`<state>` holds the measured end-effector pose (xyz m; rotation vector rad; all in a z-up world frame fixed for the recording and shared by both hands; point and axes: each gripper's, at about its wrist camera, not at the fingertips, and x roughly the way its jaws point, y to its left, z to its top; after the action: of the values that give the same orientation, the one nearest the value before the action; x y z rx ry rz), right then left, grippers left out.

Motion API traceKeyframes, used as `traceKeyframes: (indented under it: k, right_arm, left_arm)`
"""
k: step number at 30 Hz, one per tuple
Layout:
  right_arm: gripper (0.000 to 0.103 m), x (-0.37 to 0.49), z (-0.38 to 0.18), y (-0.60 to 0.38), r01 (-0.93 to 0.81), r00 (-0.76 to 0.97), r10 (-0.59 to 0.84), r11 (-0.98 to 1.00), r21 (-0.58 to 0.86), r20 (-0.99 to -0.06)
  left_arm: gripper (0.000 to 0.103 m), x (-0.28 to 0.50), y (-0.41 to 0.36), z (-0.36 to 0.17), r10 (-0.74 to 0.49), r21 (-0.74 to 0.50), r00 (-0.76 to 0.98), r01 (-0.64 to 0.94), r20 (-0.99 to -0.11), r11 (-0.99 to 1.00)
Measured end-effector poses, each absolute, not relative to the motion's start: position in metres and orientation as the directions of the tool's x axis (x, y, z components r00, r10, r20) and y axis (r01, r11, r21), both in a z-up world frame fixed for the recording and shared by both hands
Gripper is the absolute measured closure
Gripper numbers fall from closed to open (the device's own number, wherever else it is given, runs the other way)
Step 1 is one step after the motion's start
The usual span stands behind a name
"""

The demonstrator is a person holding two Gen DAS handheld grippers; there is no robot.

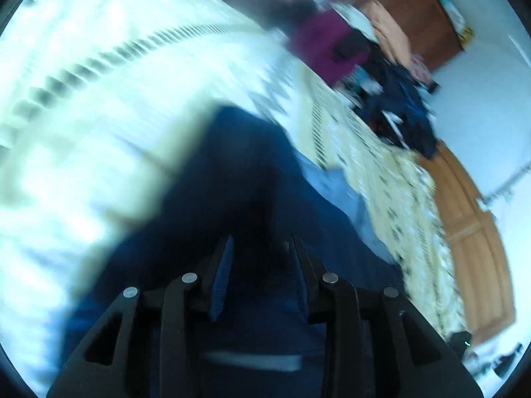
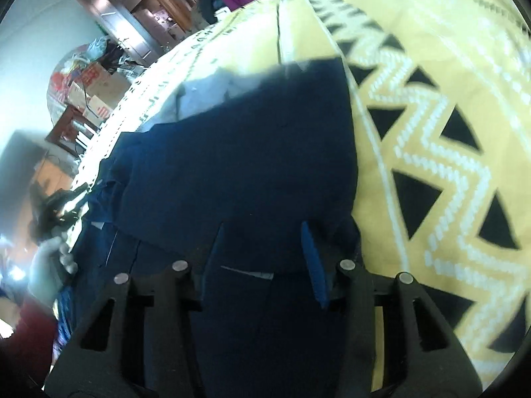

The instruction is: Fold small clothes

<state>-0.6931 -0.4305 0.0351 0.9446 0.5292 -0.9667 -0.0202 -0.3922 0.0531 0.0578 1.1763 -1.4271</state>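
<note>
Yellow patterned bedspread (image 2: pixel 431 106) with black triangles and white zigzags covers the bed and fills most of both views; in the left wrist view it looks washed out and motion-blurred (image 1: pixel 99 99). Dark navy garment (image 2: pixel 239 152) lies spread on the bedspread, running under both grippers; same cloth seen in the left wrist view (image 1: pixel 239 172). A pale blue-grey piece of cloth (image 2: pixel 205 93) sits at its far edge, touching it. Right gripper (image 2: pixel 264 248) held low over the navy cloth, fingers spread apart, cloth visible in the gap, nothing pinched. Left gripper (image 1: pixel 260 265) also over the navy fabric, fingers parted with dark cloth between them; too blurred to tell if they grip it. Beyond the bed, a pile of dark clothes (image 1: pixel 405 112), a magenta garment (image 1: pixel 328 46), wooden furniture (image 1: pixel 471 232). Cardboard boxes (image 2: pixel 96 89) at the room's edge. A gloved hand (image 2: pixel 49 268) shows at the right view's left edge.
</note>
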Motion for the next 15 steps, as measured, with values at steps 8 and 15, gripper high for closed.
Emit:
traceKeyframes:
  k: [8,15]
  right_arm:
    - [0.055,-0.67,0.063,-0.514,0.849,0.527,-0.49,0.333,0.41,-0.695]
    - [0.076,-0.696,0.029,-0.567,0.958,0.278,-0.483,0.198,0.206,-0.83]
  left_arm:
    - [0.062,-0.075,-0.437,0.099,-0.668,-0.572,-0.462,0.817,-0.584,-0.065]
    - [0.069,-0.082,-0.497,0.04,-0.488,-0.502,-0.432,0.865,-0.759,0.015]
